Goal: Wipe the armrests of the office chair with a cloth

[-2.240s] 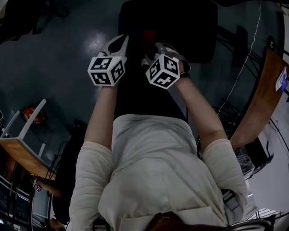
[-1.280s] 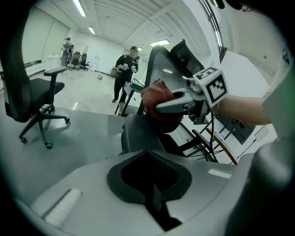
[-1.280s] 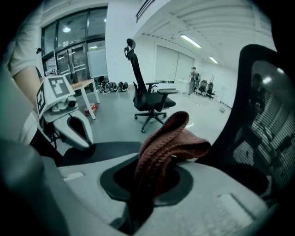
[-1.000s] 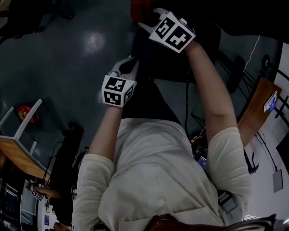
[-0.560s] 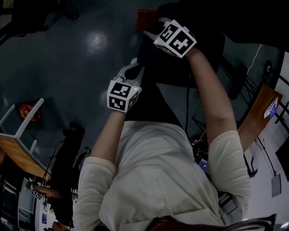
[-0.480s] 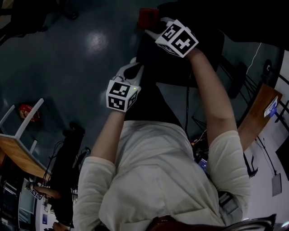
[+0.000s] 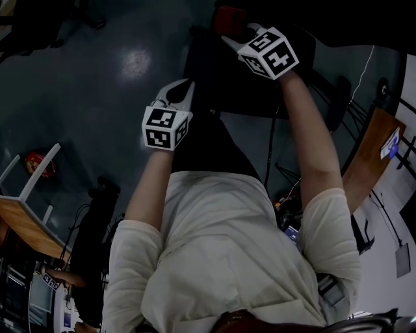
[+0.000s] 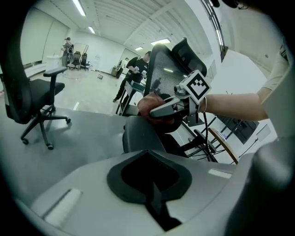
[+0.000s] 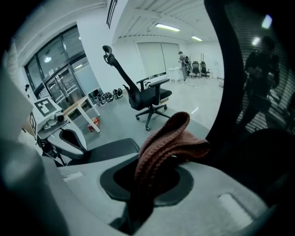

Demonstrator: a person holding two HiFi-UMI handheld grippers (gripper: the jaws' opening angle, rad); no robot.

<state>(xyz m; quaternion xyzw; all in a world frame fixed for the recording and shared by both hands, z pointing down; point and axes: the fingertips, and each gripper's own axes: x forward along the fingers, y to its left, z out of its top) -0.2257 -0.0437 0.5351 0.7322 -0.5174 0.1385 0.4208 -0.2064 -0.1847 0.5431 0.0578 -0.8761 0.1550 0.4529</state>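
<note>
In the head view my right gripper (image 7: 235, 40) reaches far forward, shut on a red knitted cloth (image 7: 229, 17) at the dark office chair (image 7: 247, 81). From the left gripper view, that cloth (image 8: 154, 109) rests on the chair's grey armrest (image 8: 137, 134), in front of the mesh backrest (image 8: 161, 64). In the right gripper view the folded cloth (image 9: 168, 140) stands up out of the shut jaws of the right gripper (image 9: 147, 177). My left gripper (image 7: 177, 92) hangs nearer to me, left of the chair. Seen from its own view, the left gripper (image 8: 150, 159) is shut and holds nothing.
A second black office chair (image 8: 37, 97) stands on the open grey floor, also in the right gripper view (image 9: 147, 94). A wooden table (image 7: 374, 149) is at the right, another table (image 7: 29, 218) at the left. People stand behind the chair (image 8: 133, 69).
From side by side at the seat, the right gripper has carried the cloth up and away to the chair's far side. The left gripper has drifted slightly left.
</note>
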